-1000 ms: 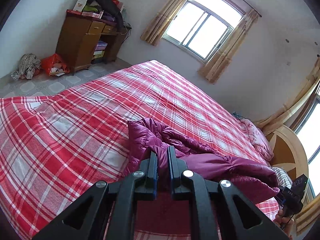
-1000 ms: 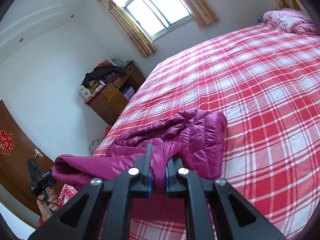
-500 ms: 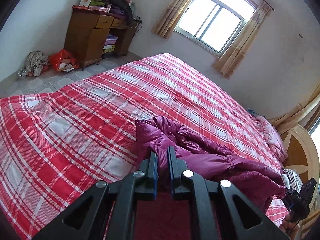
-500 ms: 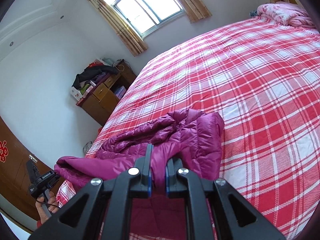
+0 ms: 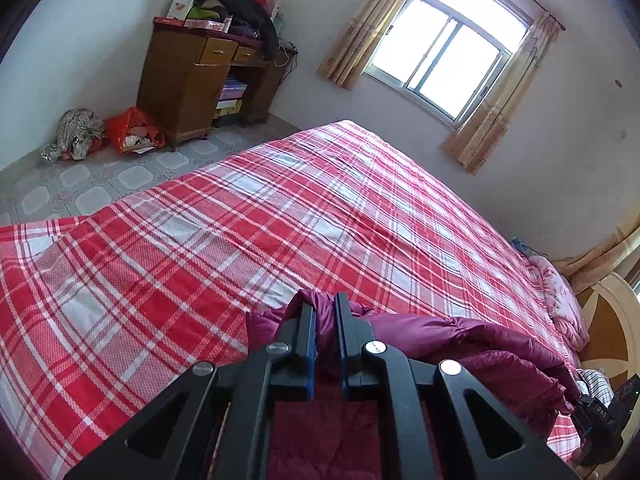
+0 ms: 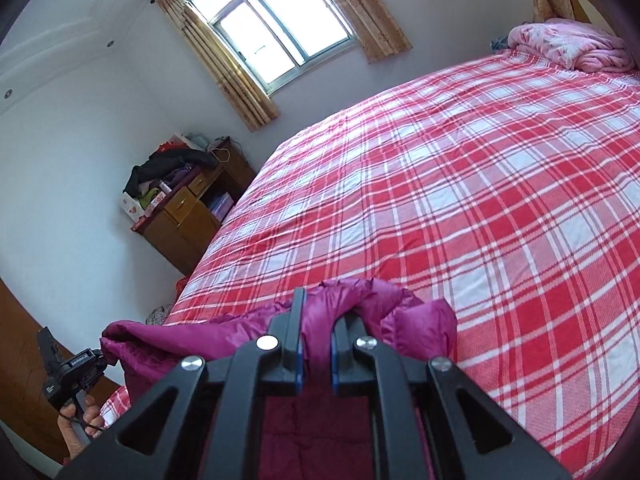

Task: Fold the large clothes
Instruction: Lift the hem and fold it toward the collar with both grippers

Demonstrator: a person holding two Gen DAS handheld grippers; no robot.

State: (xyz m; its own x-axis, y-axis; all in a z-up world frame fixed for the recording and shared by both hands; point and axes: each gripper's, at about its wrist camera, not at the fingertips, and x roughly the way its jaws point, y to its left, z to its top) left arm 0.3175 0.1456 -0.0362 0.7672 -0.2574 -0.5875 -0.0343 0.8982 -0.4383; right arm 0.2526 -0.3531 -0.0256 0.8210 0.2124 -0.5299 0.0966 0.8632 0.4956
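Observation:
A magenta quilted jacket (image 5: 472,340) lies bunched at the near edge of a bed with a red and white plaid sheet (image 5: 240,220). My left gripper (image 5: 325,304) is shut on a fold of the jacket, the cloth pinched between its blue-lined fingers. My right gripper (image 6: 318,304) is shut on another fold of the jacket (image 6: 404,320), which bulges up over its fingertips. The jacket stretches between the two grippers, and each wrist view shows the other gripper at the jacket's far end: the right one (image 5: 600,420), the left one (image 6: 76,368) with a hand below it.
A wooden desk (image 5: 192,80) piled with clothes and boxes stands against the far wall, with bags (image 5: 132,132) on the tiled floor beside it. A curtained window (image 5: 444,56) is behind the bed. A pink quilt (image 6: 572,46) lies at the headboard end.
Both grippers have drawn back toward the near edge of the bed, dragging the jacket with them. More bare plaid sheet shows beyond the jacket, and less of the jacket is spread out.

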